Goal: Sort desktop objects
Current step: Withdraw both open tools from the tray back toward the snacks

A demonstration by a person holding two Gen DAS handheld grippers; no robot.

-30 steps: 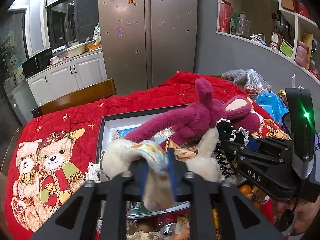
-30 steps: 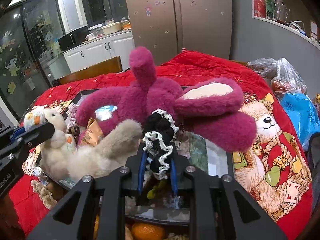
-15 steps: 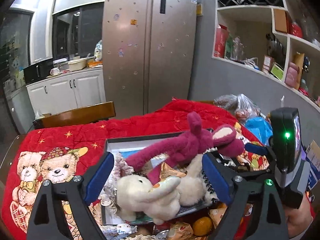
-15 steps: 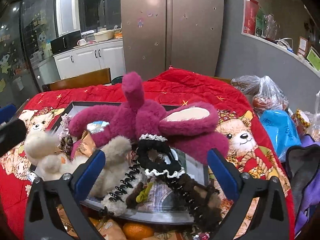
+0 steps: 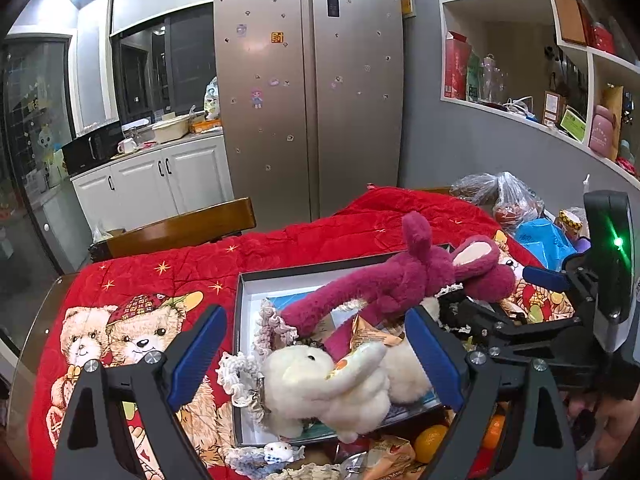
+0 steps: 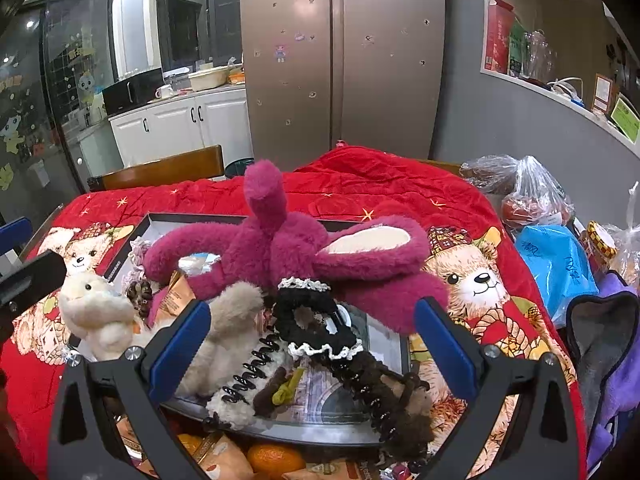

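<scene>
White plush: the cream-white toy (image 5: 320, 384) lies at the near-left end of the tray, between your left fingers but touching neither; in the right wrist view it sits at the far left (image 6: 96, 316).
Black scrunchie: the lace-trimmed black scrunchie (image 6: 316, 320) rests on the tray's near-right part, between your right fingers and clear of both, against the pink plush behind it.
Hair ties: a black spiral coil (image 6: 256, 364) and a dark brown tie (image 6: 380, 384) lie just in front of the scrunchie, near the tray's front edge.
Pink plush: the magenta long-eared toy (image 5: 404, 276) sprawls across the tray above the other things, one ear sticking up (image 6: 280, 248).
Tray: the dark-rimmed shallow box (image 5: 240, 320) holds all of these and sits on the red bear blanket (image 5: 160, 272).
Left gripper: your left gripper (image 5: 316, 352) is spread wide, holding nothing.
Right gripper: your right gripper (image 6: 312, 344) is spread wide as well, with nothing between its blue pads.
Front of tray: oranges (image 6: 276, 458) and snack packets lie just below the tray's near rim.
Right of blanket: a blue bag (image 6: 556, 264) and clear plastic bags (image 6: 528, 192).
</scene>
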